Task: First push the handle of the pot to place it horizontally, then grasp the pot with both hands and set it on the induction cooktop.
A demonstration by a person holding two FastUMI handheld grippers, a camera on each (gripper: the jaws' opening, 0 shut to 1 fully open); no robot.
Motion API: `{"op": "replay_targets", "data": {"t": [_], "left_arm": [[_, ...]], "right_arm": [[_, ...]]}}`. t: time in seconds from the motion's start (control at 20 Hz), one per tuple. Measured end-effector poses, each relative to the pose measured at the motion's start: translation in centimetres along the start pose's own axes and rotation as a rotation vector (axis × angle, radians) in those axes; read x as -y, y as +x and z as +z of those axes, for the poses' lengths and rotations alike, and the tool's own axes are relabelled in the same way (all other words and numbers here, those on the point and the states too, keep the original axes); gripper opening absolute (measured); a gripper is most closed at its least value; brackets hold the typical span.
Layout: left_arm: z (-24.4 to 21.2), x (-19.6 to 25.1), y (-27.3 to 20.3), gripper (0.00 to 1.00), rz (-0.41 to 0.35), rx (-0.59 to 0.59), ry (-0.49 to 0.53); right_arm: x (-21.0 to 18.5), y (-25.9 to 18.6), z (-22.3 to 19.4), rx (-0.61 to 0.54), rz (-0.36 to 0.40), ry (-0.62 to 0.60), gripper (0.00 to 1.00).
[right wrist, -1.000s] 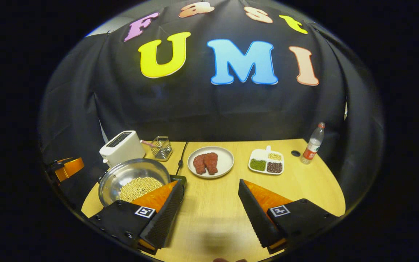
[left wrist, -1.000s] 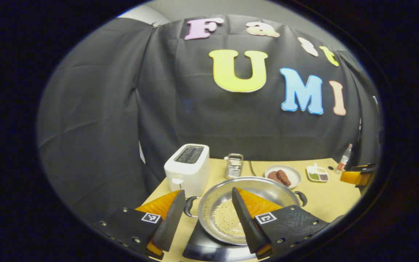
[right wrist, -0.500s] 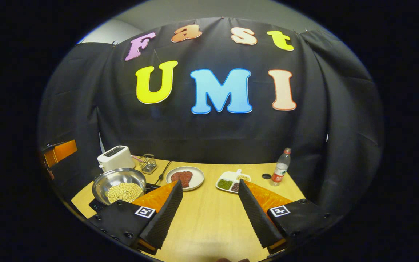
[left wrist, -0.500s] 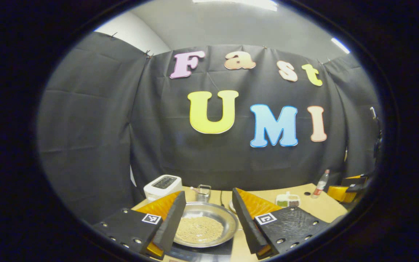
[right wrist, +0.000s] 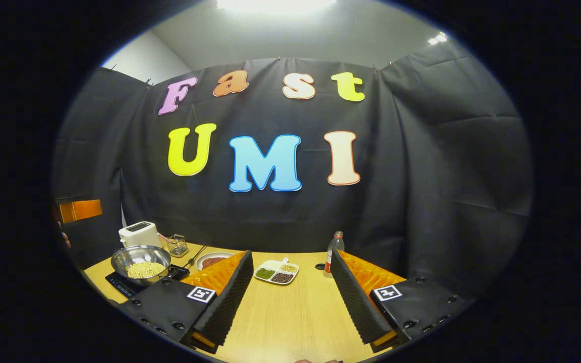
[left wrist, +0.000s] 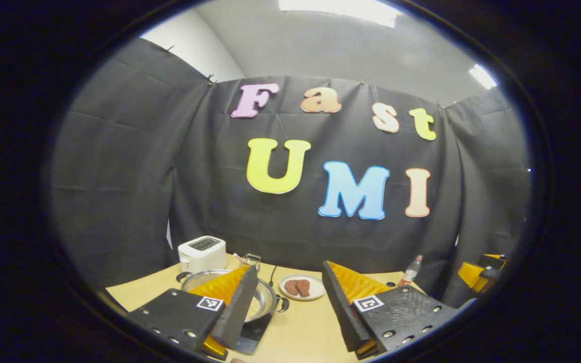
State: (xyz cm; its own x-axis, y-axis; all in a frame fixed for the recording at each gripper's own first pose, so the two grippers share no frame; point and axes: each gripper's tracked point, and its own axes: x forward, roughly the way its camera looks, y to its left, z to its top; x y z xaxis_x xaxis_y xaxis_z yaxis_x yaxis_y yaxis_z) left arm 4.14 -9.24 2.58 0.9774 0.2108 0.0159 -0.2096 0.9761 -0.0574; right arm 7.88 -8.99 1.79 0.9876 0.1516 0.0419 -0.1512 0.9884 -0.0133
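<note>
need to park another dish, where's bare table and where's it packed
Bare wood lies in front of the divided tray and bottle, toward the near edge of the table. It is crowded at the left: pot on cooktop, toaster, wire basket, meat plate.

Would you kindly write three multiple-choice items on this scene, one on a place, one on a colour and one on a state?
1. Where does the pot sit?
A. on the cooktop
B. on the toaster
C. on the plate

2. What colour is the toaster?
A. red
B. white
C. green

3. How does the right gripper stand?
A. shut on the bottle
B. shut on the pot
C. open, holding nothing

Answers:
1. A, the pot's base rests on the dark cooktop at the table's left edge.
2. B, its body is plainly white.
3. C, its fingers stand apart with bare table between them.
</note>
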Motion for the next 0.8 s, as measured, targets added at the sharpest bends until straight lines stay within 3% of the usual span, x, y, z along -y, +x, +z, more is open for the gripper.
{"op": "replay_targets", "data": {"t": [0.1,0.2,0.35,0.55,0.6,0.65,0.8], "left_arm": [[-1.4,1.8,-1.9,0.94,0.014,-0.014,0.002],[-2.3,3.9,-3.6,0.91,0.0,-0.031,-0.002],[-2.4,5.9,-5.5,0.94,-0.015,-0.015,0.018],[-2.2,6.6,-6.7,0.93,-0.048,0.005,0.036],[-2.0,6.6,-6.8,0.91,-0.053,0.008,0.034],[-1.9,6.4,-6.8,0.93,-0.063,0.009,0.034],[-1.8,5.8,-6.6,0.92,-0.093,-0.011,0.055]], "right_arm": [[1.0,-1.0,-1.0,-0.026,0.018,0.014,0.98],[2.1,-1.9,-2.0,-0.049,0.03,0.014,0.98],[2.9,-3.1,-3.1,-0.073,0.039,0.011,0.98],[3.3,-4.6,-2.9,-0.059,0.008,0.016,0.98],[3.1,-4.8,-2.9,-0.055,0.002,0.013,0.92],[2.9,-4.9,-2.8,-0.055,-0.006,0.009,0.98],[1.5,-5.3,-2.5,-0.066,-0.017,0.011,0.98]]}}
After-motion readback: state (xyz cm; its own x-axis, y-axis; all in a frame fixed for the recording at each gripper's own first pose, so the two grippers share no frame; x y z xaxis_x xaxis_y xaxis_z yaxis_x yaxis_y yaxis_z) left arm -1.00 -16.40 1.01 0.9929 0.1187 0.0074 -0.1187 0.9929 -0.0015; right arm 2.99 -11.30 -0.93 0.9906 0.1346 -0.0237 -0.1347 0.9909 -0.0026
